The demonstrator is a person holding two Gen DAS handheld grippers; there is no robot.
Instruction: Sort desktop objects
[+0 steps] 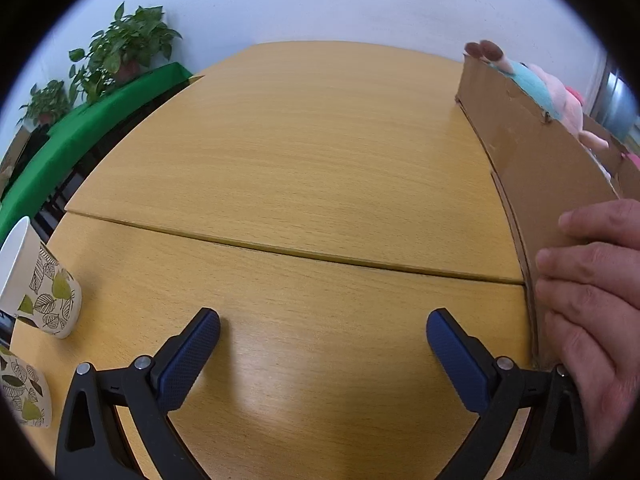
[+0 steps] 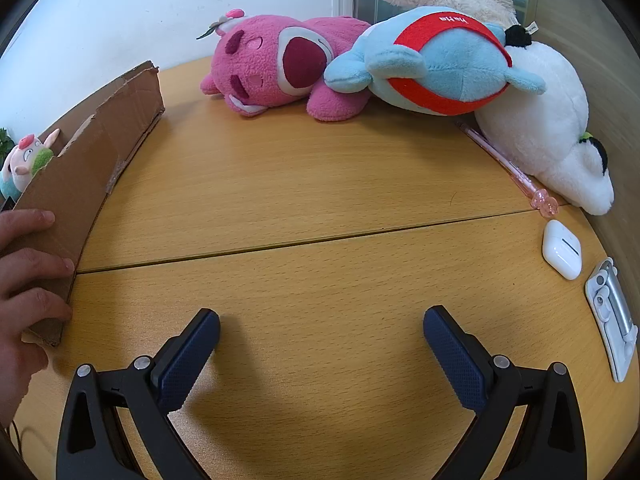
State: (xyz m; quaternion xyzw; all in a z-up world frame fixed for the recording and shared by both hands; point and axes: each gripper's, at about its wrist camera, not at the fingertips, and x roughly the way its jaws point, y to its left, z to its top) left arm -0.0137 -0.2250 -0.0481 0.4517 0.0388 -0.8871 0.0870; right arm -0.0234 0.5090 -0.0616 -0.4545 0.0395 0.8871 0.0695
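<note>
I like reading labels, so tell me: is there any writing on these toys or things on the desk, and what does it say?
White stitched lettering on the red band of the light blue plush toy: upside down, too small to read.
Small white sewn-in tag at the white plush toy: too small.
Leaf-patterned paper cups: pattern only, no writing visible.

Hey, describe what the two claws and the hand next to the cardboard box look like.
Both claws, left and right, look the same: black plastic arms with triangular cutouts and silver round screws, ending in dark blue fingers with a fine bumpy grip texture. No cables or markings show on them. The hand is bare: no glove, ring or sleeve in view.
</note>
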